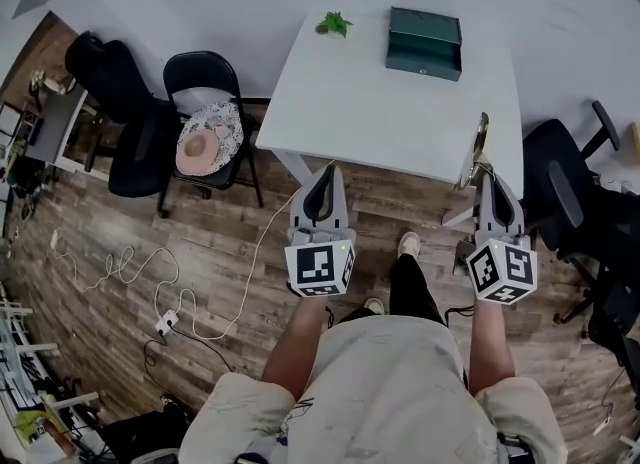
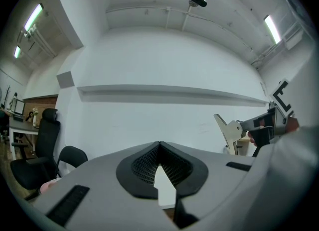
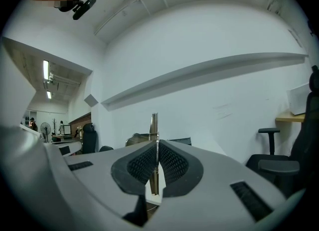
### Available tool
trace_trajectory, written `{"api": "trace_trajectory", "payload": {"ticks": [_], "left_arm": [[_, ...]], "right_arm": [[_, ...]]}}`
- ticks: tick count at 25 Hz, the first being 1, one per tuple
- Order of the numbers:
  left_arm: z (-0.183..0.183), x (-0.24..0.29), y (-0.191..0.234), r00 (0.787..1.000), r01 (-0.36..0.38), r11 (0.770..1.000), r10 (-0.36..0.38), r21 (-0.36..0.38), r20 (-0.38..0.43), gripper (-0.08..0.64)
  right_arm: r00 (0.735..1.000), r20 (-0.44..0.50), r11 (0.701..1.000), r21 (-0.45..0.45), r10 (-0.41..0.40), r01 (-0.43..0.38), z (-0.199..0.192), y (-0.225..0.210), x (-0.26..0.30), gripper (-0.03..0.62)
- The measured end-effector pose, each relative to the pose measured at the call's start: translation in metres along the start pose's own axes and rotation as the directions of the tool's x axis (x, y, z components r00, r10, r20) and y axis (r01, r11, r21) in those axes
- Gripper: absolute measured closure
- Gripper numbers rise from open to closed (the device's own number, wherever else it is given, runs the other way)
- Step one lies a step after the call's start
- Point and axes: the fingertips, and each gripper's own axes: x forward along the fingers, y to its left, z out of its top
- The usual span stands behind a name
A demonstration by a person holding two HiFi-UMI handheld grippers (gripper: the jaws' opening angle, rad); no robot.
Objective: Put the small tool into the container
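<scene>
A dark green box-shaped container stands at the far side of the white table. My right gripper is held level at the table's near right corner, shut on the small tool, a thin brass-coloured blade that sticks out past the fingertips. In the right gripper view the tool stands edge-on, pinched between the pads of the right gripper. My left gripper is at the table's near edge with its jaws together and nothing in them. The left gripper view shows the left gripper and, at the right, the tool.
A small green plant sits on the table left of the container. A black folding chair with a pink hat stands left of the table. A black office chair is at the right. White cables lie on the wooden floor.
</scene>
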Motion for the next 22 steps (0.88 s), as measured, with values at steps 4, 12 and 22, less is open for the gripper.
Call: {"api": "trace_trajectory", "payload": {"ticks": [4, 12, 22], "left_arm": [[0.0, 0.025, -0.007, 1.0, 0.007, 1.0, -0.007, 0.006, 0.005, 0.554], [0.004, 0.086, -0.017, 1.0, 0.021, 1.0, -0.021, 0.019, -0.005, 0.554], [0.003, 0.145, -0.023, 0.999, 0.015, 1.0, -0.015, 0.027, -0.028, 0.554]], "right_arm": [[1.0, 0.008, 1.0, 0.002, -0.002, 0.002, 0.003, -0.016, 0.018, 0.574], [1.0, -0.005, 1.0, 0.019, -0.012, 0.012, 0.012, -0.051, 0.071, 0.574], [1.0, -0.03, 0.999, 0.038, -0.004, 0.005, 0.015, -0.08, 0.127, 0.574]]}}
